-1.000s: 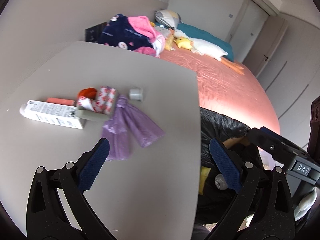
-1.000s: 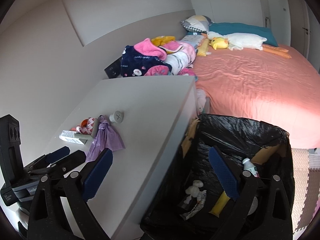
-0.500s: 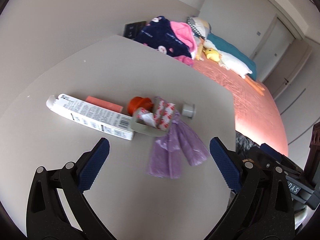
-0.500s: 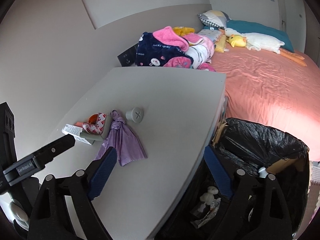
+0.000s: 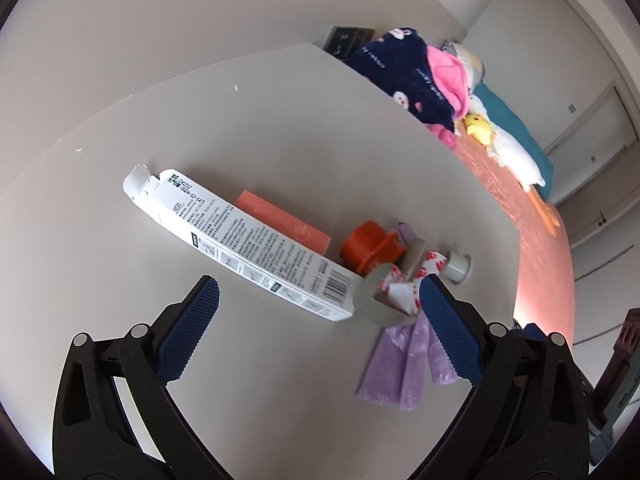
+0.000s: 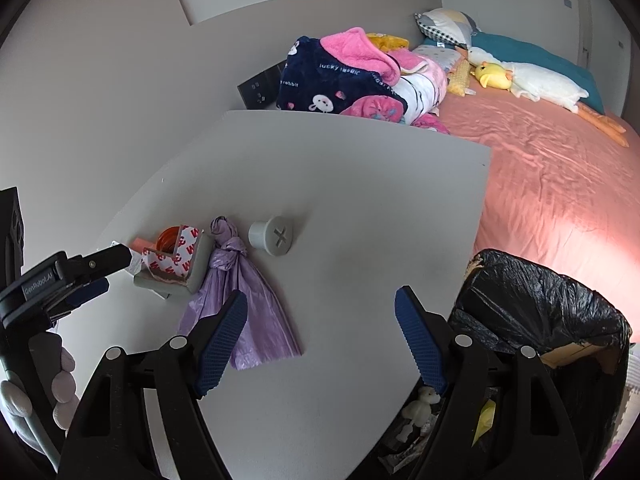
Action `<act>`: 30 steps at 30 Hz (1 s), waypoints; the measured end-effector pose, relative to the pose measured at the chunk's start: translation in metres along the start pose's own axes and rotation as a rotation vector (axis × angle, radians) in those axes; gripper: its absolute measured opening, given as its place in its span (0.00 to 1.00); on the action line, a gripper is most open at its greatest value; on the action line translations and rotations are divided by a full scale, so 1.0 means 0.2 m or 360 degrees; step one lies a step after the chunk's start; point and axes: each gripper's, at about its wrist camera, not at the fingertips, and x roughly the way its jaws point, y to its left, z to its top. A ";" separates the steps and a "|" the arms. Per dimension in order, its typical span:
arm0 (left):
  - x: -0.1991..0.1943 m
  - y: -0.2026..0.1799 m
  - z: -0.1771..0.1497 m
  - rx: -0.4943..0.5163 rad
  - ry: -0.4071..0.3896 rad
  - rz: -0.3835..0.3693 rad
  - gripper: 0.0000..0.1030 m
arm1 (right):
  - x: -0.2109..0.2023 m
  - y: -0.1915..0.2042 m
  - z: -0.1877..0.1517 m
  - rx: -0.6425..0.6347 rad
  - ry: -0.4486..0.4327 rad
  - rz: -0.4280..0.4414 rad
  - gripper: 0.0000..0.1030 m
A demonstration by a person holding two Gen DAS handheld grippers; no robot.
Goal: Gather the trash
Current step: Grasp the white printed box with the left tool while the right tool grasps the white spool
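Advanced since the earlier frame, left gripper (image 5: 316, 332) hangs with jaws spread over white carton (image 5: 244, 242), long axis diagonal, torn flap pointing far-left; right gripper (image 6: 322, 344) likewise spread.

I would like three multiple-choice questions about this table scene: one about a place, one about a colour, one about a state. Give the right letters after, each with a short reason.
1. Where does the black trash bag stand?
A. on the table
B. beside the table edge, near the bed
C. on the bed

2. What colour is the knotted plastic bag?
A. purple
B. green
C. yellow

3. How are the left tongs?
A. shut on the white carton
B. shut on nothing
C. open, above the white carton

Answers: 1 B, it stands off the table next to the pink bed. 2 A, it is pale purple. 3 C, the blue pads stand wide apart over the white carton.
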 end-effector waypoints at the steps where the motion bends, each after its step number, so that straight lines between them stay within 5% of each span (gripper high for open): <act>1: 0.01 0.00 0.01 -0.0002 0.0010 0.0015 0.94 | 0.02 0.01 0.00 -0.0010 0.0006 0.0001 0.75; 11: 0.13 0.03 0.06 -0.0070 0.0136 0.0050 0.94 | 0.19 0.13 0.12 -0.0143 0.0055 -0.0041 0.75; 22: 0.11 0.16 0.09 -0.0260 0.0170 -0.0051 0.93 | 0.32 0.20 0.19 -0.0162 0.0088 -0.0025 0.75; 30: 0.12 0.13 0.08 -0.0202 0.0169 0.0024 0.93 | 0.37 0.23 0.21 -0.0167 0.0131 0.0013 0.54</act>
